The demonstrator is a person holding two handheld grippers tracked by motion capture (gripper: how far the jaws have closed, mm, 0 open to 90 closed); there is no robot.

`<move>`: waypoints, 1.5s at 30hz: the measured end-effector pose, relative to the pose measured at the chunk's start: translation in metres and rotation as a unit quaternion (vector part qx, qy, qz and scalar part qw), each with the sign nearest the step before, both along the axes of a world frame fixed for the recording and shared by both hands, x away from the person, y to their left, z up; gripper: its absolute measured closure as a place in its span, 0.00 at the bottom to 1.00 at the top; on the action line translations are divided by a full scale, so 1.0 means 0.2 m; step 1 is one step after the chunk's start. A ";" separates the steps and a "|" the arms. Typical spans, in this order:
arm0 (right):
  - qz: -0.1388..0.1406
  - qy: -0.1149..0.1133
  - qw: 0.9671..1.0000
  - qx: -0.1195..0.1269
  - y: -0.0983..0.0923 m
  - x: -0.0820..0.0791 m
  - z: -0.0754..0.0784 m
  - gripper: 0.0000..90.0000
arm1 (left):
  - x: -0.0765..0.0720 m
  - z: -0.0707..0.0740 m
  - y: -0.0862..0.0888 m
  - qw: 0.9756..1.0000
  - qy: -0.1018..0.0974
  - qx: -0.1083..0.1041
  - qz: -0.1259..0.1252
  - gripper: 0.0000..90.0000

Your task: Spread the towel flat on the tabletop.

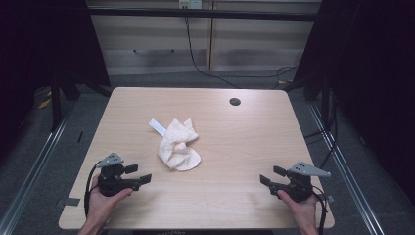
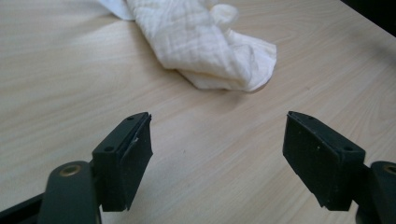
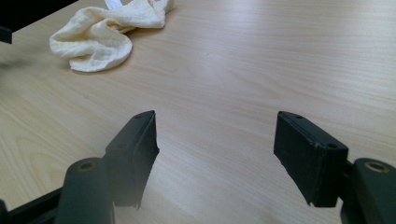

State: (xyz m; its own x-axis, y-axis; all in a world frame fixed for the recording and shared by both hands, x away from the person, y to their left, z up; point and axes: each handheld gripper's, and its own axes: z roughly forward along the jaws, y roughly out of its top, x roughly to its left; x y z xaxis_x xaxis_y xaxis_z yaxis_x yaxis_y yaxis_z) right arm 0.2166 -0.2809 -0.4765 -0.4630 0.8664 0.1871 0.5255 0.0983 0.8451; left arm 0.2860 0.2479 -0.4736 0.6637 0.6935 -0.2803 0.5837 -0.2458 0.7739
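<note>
Cloth (image 1: 178, 145): crumpled, cream-white, lying flat on the table (image 1: 235, 147); ahead of the left gripper and near it, well apart from the right gripper, off toward that one's far left.
Cloth tag (image 1: 157, 126): white strip poking out at the far end of the cloth, away from both tools.
Left gripper (image 1: 138, 175): held in the left hand (image 1: 104, 200) near the table's front edge; jaws spread wide, nothing between them, pointed toward the cloth.
Right gripper (image 1: 271, 176): held in the right hand (image 1: 302, 208) near the front edge; jaws spread wide, bare wood between them.
Table hole (image 1: 235, 102): round, dark, far beyond both grippers.
</note>
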 end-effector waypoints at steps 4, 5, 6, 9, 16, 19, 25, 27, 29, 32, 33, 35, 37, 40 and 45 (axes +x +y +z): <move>0.007 0.004 1.000 -0.003 0.02 0.00 0.00 0.32 | 0.02 0.05 0.01 1.000 0.001 -0.022 0.000 0.28; 0.007 0.005 1.000 -0.006 0.02 -0.01 0.00 0.32 | 0.03 0.06 0.00 1.000 -0.005 -0.022 0.004 0.32; 0.011 0.005 1.000 -0.005 0.02 -0.01 0.00 0.32 | 0.04 0.08 -0.01 1.000 -0.013 -0.017 0.003 0.33; 0.013 0.007 1.000 -0.006 0.03 -0.01 0.00 0.32 | 0.08 0.10 -0.03 1.000 -0.024 -0.014 -0.004 0.37; 0.006 0.007 1.000 -0.006 0.01 -0.01 -0.01 0.31 | 0.19 0.13 -0.15 0.999 -0.023 0.005 -0.025 0.37; 0.010 0.006 1.000 -0.006 0.02 0.00 -0.01 0.31 | 0.24 0.13 -0.19 0.999 -0.022 0.007 -0.032 0.36; 0.026 0.014 1.000 -0.009 0.03 0.00 -0.02 0.31 | 0.35 0.12 -0.24 0.999 -0.011 0.018 -0.029 0.42; 0.029 0.017 0.999 -0.009 0.03 0.00 -0.03 0.31 | 0.38 0.10 -0.25 0.999 -0.008 0.013 -0.029 0.46; 0.029 0.018 0.999 -0.009 0.03 0.01 -0.03 0.31 | 0.41 0.08 -0.27 0.999 -0.008 0.016 -0.029 0.51; 0.031 0.019 0.999 -0.011 0.03 0.01 -0.04 0.31 | 0.45 0.05 -0.30 0.999 -0.004 0.025 -0.031 0.53; 0.033 0.021 0.999 -0.011 0.04 0.01 -0.04 0.31 | 0.46 0.03 -0.30 0.999 -0.003 0.029 -0.028 0.50; 0.035 0.024 0.999 -0.015 0.04 0.01 -0.04 0.31 | 0.47 0.00 -0.33 0.999 0.004 0.036 -0.018 0.40; 0.036 0.027 0.999 -0.017 0.04 0.01 -0.05 0.31 | 0.48 -0.04 -0.34 0.999 0.012 0.045 -0.017 0.39; 0.038 0.025 0.999 -0.018 0.05 0.01 -0.05 0.31 | 0.50 -0.08 -0.36 0.998 0.025 0.054 -0.018 0.44; 0.043 0.029 0.998 -0.023 0.06 0.01 -0.05 0.31 | 0.50 -0.11 -0.35 0.998 0.033 0.045 -0.016 0.77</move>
